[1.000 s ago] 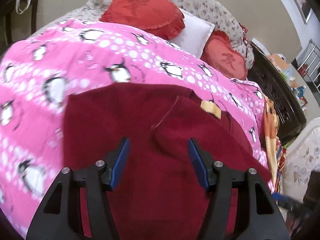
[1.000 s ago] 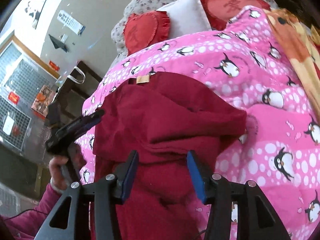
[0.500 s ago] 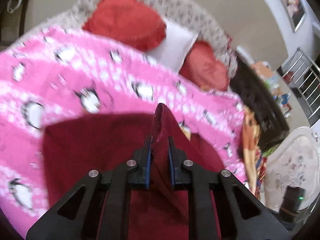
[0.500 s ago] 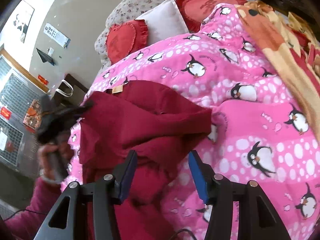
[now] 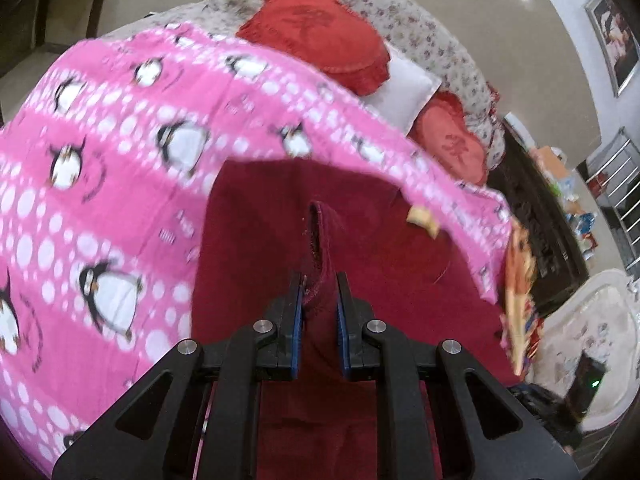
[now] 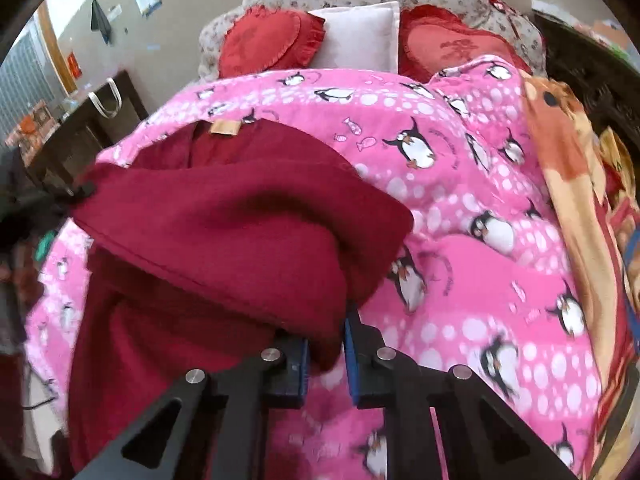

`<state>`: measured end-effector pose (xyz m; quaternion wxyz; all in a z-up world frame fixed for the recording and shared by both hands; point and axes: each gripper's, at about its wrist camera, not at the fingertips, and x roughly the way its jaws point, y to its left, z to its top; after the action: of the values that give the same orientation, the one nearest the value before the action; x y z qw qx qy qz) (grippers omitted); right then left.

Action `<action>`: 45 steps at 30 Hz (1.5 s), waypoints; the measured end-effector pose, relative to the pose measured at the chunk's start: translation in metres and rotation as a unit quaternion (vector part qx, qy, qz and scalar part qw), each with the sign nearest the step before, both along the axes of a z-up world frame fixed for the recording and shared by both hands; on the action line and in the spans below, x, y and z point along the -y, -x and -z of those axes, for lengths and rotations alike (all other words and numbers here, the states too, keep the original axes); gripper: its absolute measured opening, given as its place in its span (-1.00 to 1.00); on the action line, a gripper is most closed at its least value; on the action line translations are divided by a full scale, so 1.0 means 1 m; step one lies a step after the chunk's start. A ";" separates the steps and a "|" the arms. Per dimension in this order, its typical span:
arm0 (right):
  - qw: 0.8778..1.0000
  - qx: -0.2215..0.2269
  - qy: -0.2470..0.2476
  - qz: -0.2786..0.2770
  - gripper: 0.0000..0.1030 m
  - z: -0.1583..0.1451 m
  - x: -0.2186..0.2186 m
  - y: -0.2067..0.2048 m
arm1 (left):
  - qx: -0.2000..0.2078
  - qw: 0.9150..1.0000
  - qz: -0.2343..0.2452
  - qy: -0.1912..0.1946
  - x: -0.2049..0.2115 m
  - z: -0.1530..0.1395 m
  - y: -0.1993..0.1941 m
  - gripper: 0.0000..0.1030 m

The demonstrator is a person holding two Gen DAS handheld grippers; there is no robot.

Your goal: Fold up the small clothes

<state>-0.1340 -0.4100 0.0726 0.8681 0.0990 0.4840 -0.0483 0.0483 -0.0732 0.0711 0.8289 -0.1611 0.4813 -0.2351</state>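
The dark red knitted garment (image 6: pixel 240 232) lies centre-frame on the pink penguin-print quilt (image 6: pixel 460 208). The left gripper (image 5: pixel 319 300) pinches a raised fold; the right gripper (image 6: pixel 325 344) is closing, apparently on a hem. Lift both evenly, keeping the edge taut.

A dark red fleece garment (image 6: pixel 224 240) is being supported on a pink penguin-print blanket (image 6: pixel 480 248), one fold lying over its lower part. Behind the blanket, a white square pillow (image 6: pixel 356 36) is sitting between two red heart-shaped cushions (image 6: pixel 264 40).
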 end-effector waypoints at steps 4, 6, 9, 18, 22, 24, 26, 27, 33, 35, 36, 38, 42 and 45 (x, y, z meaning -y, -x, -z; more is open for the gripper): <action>0.996 -0.086 -0.012 -0.014 -0.74 0.042 0.003 0.007 | -0.029 0.999 0.001 -0.046 0.005 0.036 0.010 -0.75; 0.995 -0.093 -0.025 -0.005 -0.74 0.041 0.011 0.013 | -0.029 0.999 0.004 -0.043 0.003 0.041 0.015 -0.75; 0.995 -0.033 -0.086 0.027 -0.46 0.017 0.038 0.020 | -0.018 0.999 0.009 -0.050 0.004 0.035 0.017 -0.75; 0.972 -0.001 -0.213 0.095 0.31 0.042 0.085 -0.060 | -0.026 0.998 0.001 -0.058 0.009 0.040 0.012 -0.75; 0.977 0.041 -0.191 0.086 -0.78 0.027 0.087 -0.072 | -0.013 0.999 0.007 -0.051 0.008 0.031 0.015 -0.75; 0.986 0.071 -0.134 0.070 -0.80 0.003 0.080 -0.070 | 0.000 0.999 0.010 -0.052 0.010 0.029 0.016 -0.75; 0.994 0.044 -0.075 0.072 -0.81 0.008 0.071 -0.072 | -0.005 0.998 0.013 -0.058 0.015 0.037 0.015 -0.74; 0.996 0.023 -0.047 0.071 -0.81 0.017 0.069 -0.075 | -0.019 0.998 0.016 -0.058 0.019 0.047 0.014 -0.74; 0.994 0.004 -0.041 0.101 -0.28 0.020 0.071 -0.064 | -0.019 0.998 0.008 -0.052 0.012 0.039 0.019 -0.60; 0.995 0.021 -0.047 0.087 -0.22 0.001 0.064 -0.050 | -0.017 0.998 0.005 -0.054 0.004 0.033 0.020 -0.58; 0.996 0.028 -0.053 0.072 -0.21 -0.008 0.055 -0.044 | -0.013 0.998 0.002 -0.056 0.000 0.031 0.021 -0.58; 0.997 0.038 -0.061 0.033 -0.18 -0.019 0.032 -0.031 | -0.009 0.998 -0.003 -0.060 -0.005 0.029 0.026 -0.48; 1.000 -0.012 -0.011 -0.014 -0.18 0.005 -0.001 -0.030 | -0.014 0.998 0.000 -0.066 -0.007 0.032 0.038 -0.44; 0.998 -0.038 0.051 0.003 -0.13 0.035 0.002 -0.033 | -0.004 0.996 0.013 -0.088 -0.003 0.029 0.049 -0.44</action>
<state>-0.1008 -0.4120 0.0373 0.8530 0.0545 0.5130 -0.0794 -0.0005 -0.0706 0.0421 0.8345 -0.0825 0.5058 -0.2025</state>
